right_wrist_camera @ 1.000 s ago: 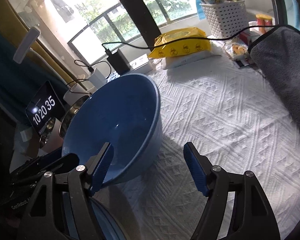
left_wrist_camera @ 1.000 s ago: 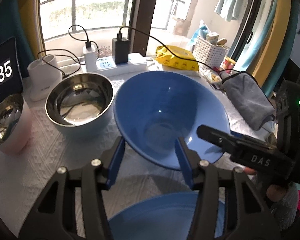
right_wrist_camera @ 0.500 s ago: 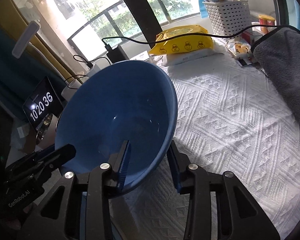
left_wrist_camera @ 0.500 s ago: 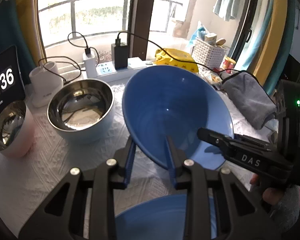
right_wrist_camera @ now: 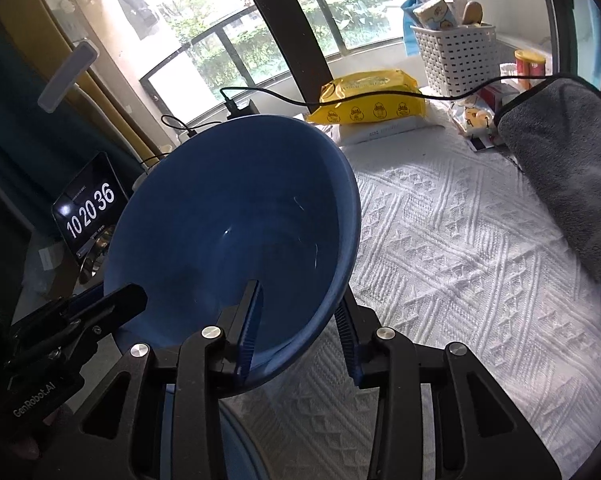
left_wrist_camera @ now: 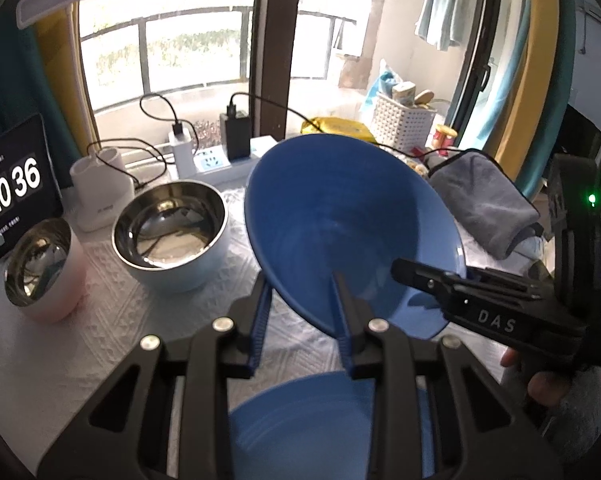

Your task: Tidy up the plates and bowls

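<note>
A large blue bowl (left_wrist_camera: 340, 220) hangs tilted above the white tablecloth, held by its near rim from both sides. My left gripper (left_wrist_camera: 300, 280) is shut on the rim, one finger inside the bowl and one outside. My right gripper (right_wrist_camera: 298, 292) is shut on the rim further round, in the same way. A blue plate (left_wrist_camera: 320, 420) lies on the cloth just below the bowl. A steel-lined pale blue bowl (left_wrist_camera: 168, 232) and a steel-lined pink cup (left_wrist_camera: 36, 264) stand to the left in the left wrist view.
A tablet clock (left_wrist_camera: 8, 192), a white holder (left_wrist_camera: 100, 188) and a power strip (left_wrist_camera: 216, 164) with chargers and cables line the back. A grey towel (right_wrist_camera: 568, 168), a white basket (right_wrist_camera: 456, 56) and a yellow wipes pack (right_wrist_camera: 372, 104) sit at the right. A patterned tablecloth (right_wrist_camera: 460, 280) covers the table.
Both grippers have shut on the blue bowl's rim. The bowl has left the cloth and tipped up towards the cameras.
</note>
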### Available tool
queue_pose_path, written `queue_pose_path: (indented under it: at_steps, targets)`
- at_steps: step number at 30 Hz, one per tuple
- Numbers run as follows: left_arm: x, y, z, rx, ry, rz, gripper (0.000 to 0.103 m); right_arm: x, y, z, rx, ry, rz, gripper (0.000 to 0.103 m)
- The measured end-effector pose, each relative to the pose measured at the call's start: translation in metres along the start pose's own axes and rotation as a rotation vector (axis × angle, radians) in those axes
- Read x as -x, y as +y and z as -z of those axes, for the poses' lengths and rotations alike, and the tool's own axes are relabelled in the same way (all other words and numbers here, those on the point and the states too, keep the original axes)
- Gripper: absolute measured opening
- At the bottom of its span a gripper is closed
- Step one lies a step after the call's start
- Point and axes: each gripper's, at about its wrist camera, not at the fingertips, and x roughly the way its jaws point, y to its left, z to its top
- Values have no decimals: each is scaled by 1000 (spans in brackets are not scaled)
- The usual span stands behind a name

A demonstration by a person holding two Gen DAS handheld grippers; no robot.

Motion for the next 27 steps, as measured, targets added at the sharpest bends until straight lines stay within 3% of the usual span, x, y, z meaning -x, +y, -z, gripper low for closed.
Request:
queue_pose_path:
  at_steps: [27]
  targets:
    - [76, 6, 33, -3, -80, 14, 30, 56, 52, 33, 53, -48, 4, 39]
